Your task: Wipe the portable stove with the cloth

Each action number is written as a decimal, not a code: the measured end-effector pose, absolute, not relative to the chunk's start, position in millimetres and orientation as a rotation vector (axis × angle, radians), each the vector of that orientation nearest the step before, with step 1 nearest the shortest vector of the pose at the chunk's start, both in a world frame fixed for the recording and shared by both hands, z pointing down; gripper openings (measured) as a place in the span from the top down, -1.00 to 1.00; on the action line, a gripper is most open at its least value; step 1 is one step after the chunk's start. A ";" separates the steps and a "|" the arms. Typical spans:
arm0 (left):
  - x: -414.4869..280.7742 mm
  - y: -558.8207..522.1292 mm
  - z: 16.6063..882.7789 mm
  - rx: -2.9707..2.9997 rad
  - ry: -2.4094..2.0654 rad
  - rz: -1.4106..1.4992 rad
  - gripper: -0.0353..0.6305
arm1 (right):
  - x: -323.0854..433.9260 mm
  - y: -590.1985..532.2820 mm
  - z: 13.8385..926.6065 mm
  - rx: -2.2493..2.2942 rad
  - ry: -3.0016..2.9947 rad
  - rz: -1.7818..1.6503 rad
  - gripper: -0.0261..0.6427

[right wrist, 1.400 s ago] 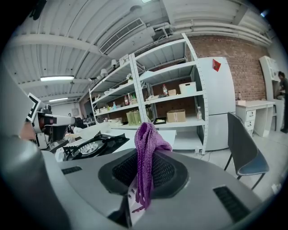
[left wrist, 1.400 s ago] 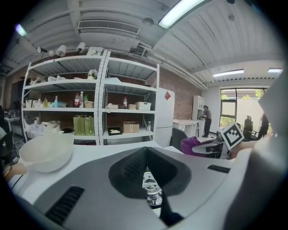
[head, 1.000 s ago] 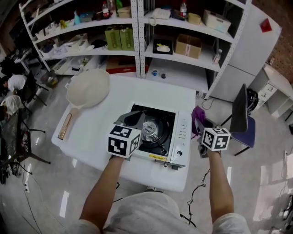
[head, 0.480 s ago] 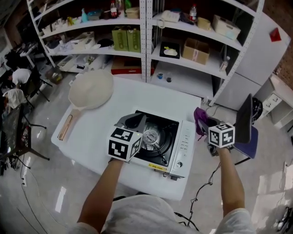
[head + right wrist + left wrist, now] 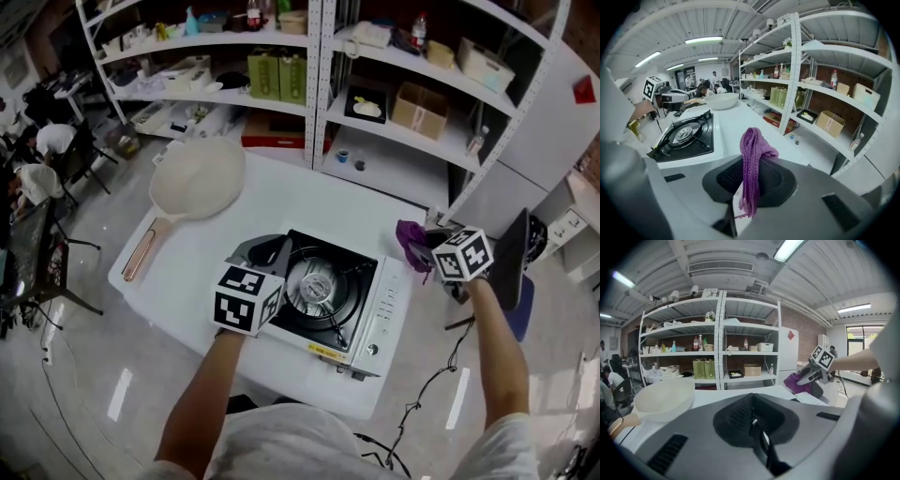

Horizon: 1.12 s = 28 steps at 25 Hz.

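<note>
The portable stove [image 5: 375, 305] sits on the white table [image 5: 281, 202], with its black burner well [image 5: 319, 286] and white control strip at the right. My left gripper [image 5: 270, 248] hovers at the stove's left rim, jaws shut with nothing between them. My right gripper [image 5: 427, 246] is beyond the table's right edge, shut on a purple knitted cloth [image 5: 409, 239]. In the right gripper view the cloth [image 5: 752, 161] hangs bunched between the jaws, and the stove [image 5: 686, 136] lies to the left. The left gripper view shows the right gripper [image 5: 813, 376] with the cloth [image 5: 796, 382].
A cream pan [image 5: 192, 178] with a wooden handle [image 5: 142, 253] lies upside down at the table's far left. White shelving [image 5: 319, 66] with boxes and bottles stands behind the table. A chair [image 5: 511, 272] is right of the table. Cables trail on the floor below.
My right gripper has risen and swung outward to the right with the cloth. The head camera has shifted, so the table sits lower and farther right. The left gripper stays by the stove's left rim.
</note>
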<state>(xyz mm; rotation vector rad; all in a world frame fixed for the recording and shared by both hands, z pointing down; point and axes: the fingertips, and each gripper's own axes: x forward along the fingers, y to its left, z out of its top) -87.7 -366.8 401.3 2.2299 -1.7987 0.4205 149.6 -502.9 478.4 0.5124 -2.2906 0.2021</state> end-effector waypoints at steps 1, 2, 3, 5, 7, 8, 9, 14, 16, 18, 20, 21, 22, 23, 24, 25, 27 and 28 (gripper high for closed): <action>-91.1 -365.4 402.5 2.220 -1.805 0.420 0.88 | 144.3 -501.2 480.8 0.482 -2.276 0.223 0.73; -94.6 -363.8 403.9 2.211 -1.811 0.419 0.89 | 138.9 -498.9 482.8 0.454 -2.262 0.244 0.73; -97.7 -362.4 405.2 2.203 -1.816 0.417 0.88 | 133.8 -496.9 484.4 0.431 -2.248 0.261 0.73; -103.2 -360.3 407.5 2.192 -1.822 0.414 0.88 | 125.1 -495.2 485.7 0.405 -2.218 0.281 0.73; -108.4 -358.3 409.6 2.186 -1.821 0.409 0.88 | 115.2 -494.8 482.7 0.399 -2.206 0.284 0.73; -111.3 -356.9 410.5 2.184 -1.820 0.405 0.89 | 109.6 -494.2 481.2 0.395 -2.204 0.283 0.73; -114.6 -355.3 411.4 2.182 -1.819 0.401 0.89 | 104.3 -492.9 480.5 0.389 -2.200 0.283 0.73; -132.8 -347.3 413.5 2.185 -1.809 0.377 0.88 | 79.2 -485.3 481.0 0.378 -2.166 0.277 0.73; -140.8 -344.9 414.6 2.187 -1.799 0.372 0.88 | 67.4 -483.2 481.7 0.380 -2.156 0.275 0.73; -147.4 -343.3 415.3 2.196 -1.785 0.375 0.89 | 56.4 -482.2 482.8 0.381 -2.141 0.271 0.73; -154.1 -342.4 416.5 2.207 -1.773 0.384 0.88 | 44.4 -482.3 483.5 0.385 -2.129 0.262 0.73; -157.5 -342.1 417.4 2.210 -1.767 0.386 0.88 | 37.9 -482.3 483.6 0.388 -2.128 0.261 0.73; -160.3 -341.9 418.5 2.214 -1.759 0.387 0.88 | 31.5 -482.0 483.7 0.390 -2.130 0.260 0.73; -162.3 -341.7 419.7 2.218 -1.750 0.387 0.88 | 25.5 -481.6 483.7 0.391 -2.130 0.256 0.73; -163.9 -341.5 420.7 2.222 -1.740 0.387 0.88 | 20.0 -481.0 483.6 0.391 -2.128 0.246 0.73; -165.4 -341.0 421.1 2.228 -1.730 0.387 0.88 | 14.4 -480.0 483.3 0.390 -2.124 0.235 0.73; -168.9 -340.0 421.1 2.241 -1.712 0.389 0.88 | 2.2 -478.1 482.7 0.388 -2.119 0.223 0.73; -170.9 -339.7 421.4 2.249 -1.704 0.391 0.88 | -4.3 -477.7 482.7 0.389 -2.119 0.224 0.73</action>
